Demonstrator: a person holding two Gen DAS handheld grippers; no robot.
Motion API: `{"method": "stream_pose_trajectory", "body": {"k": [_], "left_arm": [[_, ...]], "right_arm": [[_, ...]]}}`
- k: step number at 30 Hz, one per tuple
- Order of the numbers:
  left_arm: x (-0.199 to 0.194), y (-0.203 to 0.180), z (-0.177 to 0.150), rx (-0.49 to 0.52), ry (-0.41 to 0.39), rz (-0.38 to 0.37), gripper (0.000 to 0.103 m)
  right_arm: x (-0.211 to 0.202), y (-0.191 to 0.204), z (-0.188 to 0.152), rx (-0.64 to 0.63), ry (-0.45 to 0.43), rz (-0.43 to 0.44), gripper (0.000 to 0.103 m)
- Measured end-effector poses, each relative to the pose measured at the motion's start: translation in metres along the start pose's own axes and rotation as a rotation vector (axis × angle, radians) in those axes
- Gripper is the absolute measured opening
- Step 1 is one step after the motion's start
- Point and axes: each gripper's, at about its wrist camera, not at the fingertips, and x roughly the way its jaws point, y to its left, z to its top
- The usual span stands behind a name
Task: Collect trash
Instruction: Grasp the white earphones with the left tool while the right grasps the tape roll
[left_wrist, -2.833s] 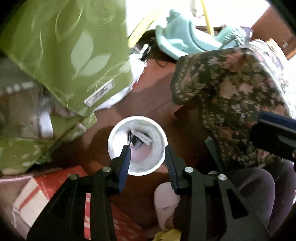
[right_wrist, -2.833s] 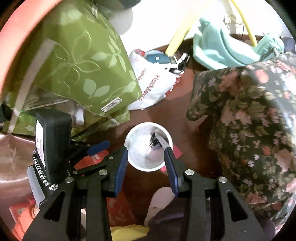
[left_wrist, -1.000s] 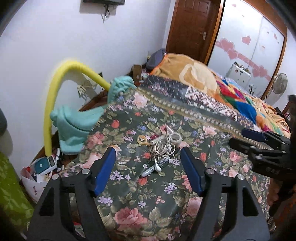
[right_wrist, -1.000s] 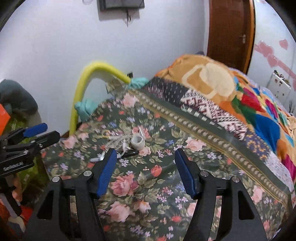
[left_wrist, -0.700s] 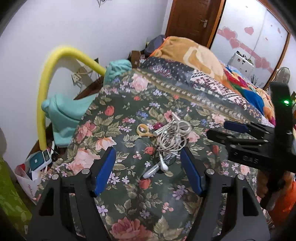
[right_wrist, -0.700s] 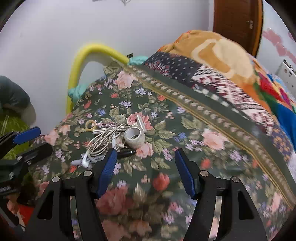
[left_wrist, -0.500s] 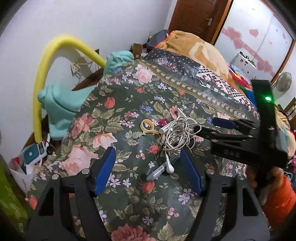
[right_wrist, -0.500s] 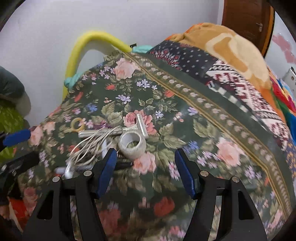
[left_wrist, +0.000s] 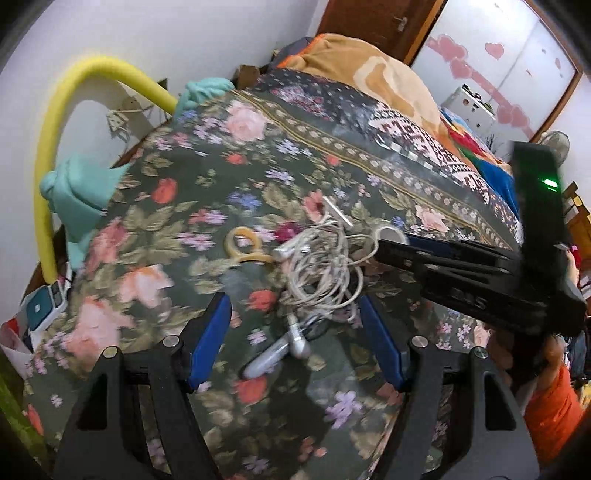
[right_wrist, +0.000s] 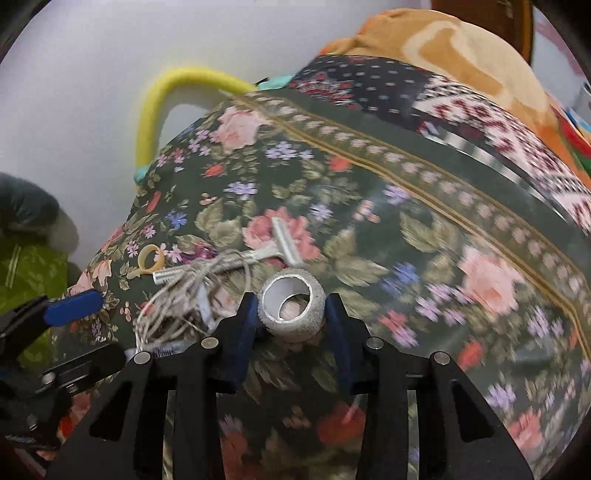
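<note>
On the bed (right_wrist: 406, 229), a tape roll (right_wrist: 293, 308) sits between the right tongs (right_wrist: 291, 314); tangled earphones (right_wrist: 177, 306), apparently, lie left of them.

Black slotted left gripper (left_wrist: 293, 334), blue-padded fingers (left_wrist: 208, 338), silver screws, orange sleeve (left_wrist: 552, 413)

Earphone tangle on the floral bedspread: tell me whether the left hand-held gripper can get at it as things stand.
Probably yes. The left hand-held gripper stands open just short of the earphone tangle, nothing lying between. The right hand-held gripper, closing around the tape roll beside it, crowds the tangle's far edge.
</note>
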Motion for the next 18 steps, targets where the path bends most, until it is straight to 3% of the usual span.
{"method": "stream_pose_trajectory", "body": {"k": [4,6,8,11,18], "left_arm": [[0.019,-0.006,0.009,-0.010,0.021,-0.007,0.071],[0.029,-0.008,0.014,-0.014,0.036,0.004,0.063],[0.037,-0.011,0.018,-0.004,0.058,0.012,0.040],[0.043,-0.016,0.019,0.005,0.095,0.010,0.019],[0.004,-0.041,0.013,0.069,0.035,-0.013,0.011]], "right_arm": [[-0.023,-0.012,-0.010,0.018,-0.034,-0.044,0.035],[-0.033,-0.017,-0.016,0.035,-0.041,-0.044,0.035],[-0.038,-0.020,-0.020,0.055,-0.048,-0.040,0.035],[-0.044,-0.022,-0.024,0.084,-0.056,-0.034,0.035],[-0.069,-0.019,-0.031,0.104,-0.084,-0.032,0.035]]}}
